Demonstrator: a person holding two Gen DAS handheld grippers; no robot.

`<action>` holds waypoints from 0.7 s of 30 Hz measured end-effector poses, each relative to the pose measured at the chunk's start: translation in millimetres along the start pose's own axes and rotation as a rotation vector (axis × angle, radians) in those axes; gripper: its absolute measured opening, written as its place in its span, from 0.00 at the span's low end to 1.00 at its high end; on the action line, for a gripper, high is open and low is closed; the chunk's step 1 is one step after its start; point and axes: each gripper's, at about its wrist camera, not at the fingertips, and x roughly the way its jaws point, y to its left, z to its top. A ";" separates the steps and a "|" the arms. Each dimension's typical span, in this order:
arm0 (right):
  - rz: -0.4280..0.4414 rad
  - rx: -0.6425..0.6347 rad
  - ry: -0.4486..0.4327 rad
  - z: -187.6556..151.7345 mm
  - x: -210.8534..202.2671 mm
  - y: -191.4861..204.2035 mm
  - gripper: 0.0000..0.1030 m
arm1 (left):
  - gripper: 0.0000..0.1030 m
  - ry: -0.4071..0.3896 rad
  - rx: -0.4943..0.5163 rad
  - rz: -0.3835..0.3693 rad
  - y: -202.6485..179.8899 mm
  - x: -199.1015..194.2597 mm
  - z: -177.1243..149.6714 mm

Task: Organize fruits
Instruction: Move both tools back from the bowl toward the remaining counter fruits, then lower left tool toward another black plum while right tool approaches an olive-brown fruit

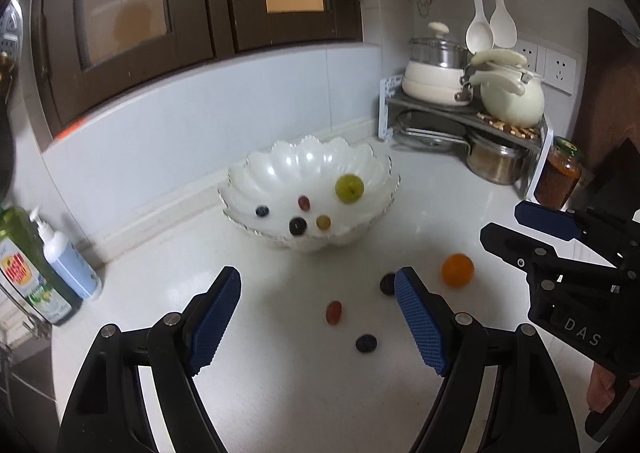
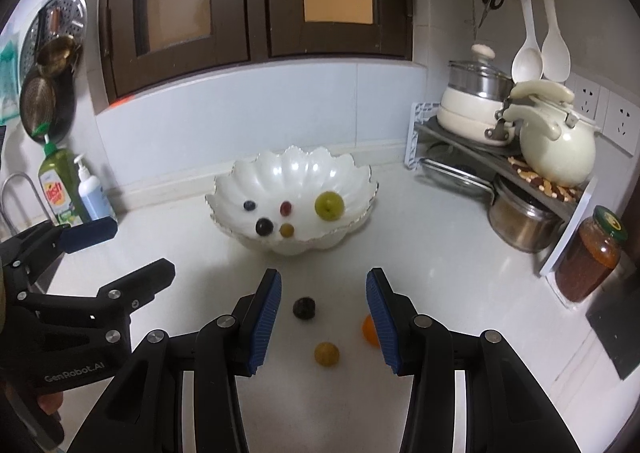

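Note:
A white scalloped bowl stands on the counter and holds a green fruit and several small grapes and berries. In front of it lie loose fruits: an orange, a dark plum, a red grape, a dark berry and a yellow grape. My left gripper hangs open above the red grape and dark berry. My right gripper is open above the plum and yellow grape, with the orange partly behind its right finger.
A rack with pots and a cream kettle fills the back right corner, a jar beside it. Soap bottles stand at the left by the sink. Tiled wall and dark window frames run behind the bowl.

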 end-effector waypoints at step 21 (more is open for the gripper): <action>0.022 0.015 0.156 -44.8 44.1 0.6 0.44 | 0.68 0.118 0.027 -0.042 -6.2 46.2 -51.3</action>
